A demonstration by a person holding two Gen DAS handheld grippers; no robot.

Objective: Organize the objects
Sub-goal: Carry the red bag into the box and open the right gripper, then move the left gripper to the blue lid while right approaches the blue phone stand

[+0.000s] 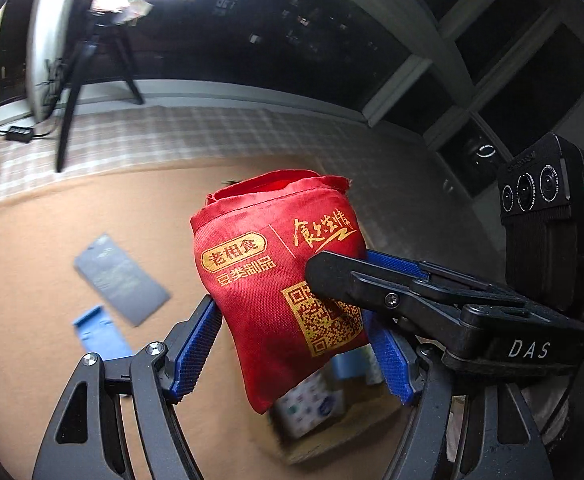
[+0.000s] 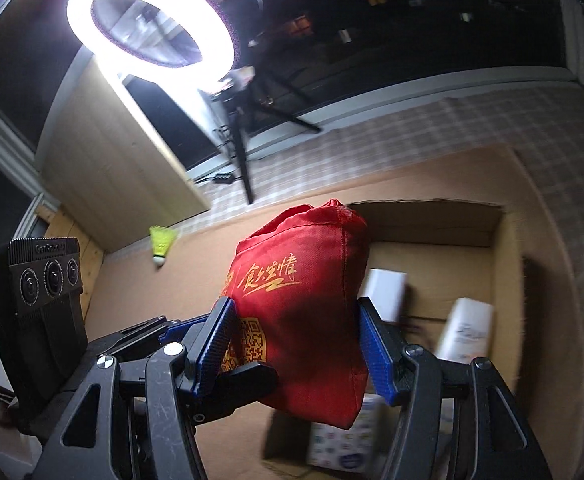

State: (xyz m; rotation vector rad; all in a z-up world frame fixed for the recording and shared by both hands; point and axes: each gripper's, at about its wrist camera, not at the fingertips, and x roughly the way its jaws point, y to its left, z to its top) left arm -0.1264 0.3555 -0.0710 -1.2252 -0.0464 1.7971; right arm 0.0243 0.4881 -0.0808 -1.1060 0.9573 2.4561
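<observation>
A red cloth pouch (image 1: 276,280) with gold print and a QR code hangs in the air above the tan tabletop. My left gripper (image 1: 292,354) is shut on it, its blue pads (image 1: 196,348) pressing the pouch's lower sides. My right gripper (image 1: 351,268) comes in from the right and clamps the pouch near the QR code. In the right wrist view the pouch (image 2: 307,300) sits between the right gripper's (image 2: 295,350) blue pads (image 2: 375,356), above an open cardboard box. The left gripper (image 2: 220,354) reaches in from the left.
The cardboard box (image 2: 507,280) holds white cartons (image 2: 385,292) and a patterned tissue pack (image 2: 343,440). A yellow shuttlecock (image 2: 162,242) lies on the table. A grey booklet (image 1: 120,284) and a blue piece (image 1: 100,334) lie to the left. A ring light (image 2: 152,20) on a tripod (image 1: 76,92) stands behind.
</observation>
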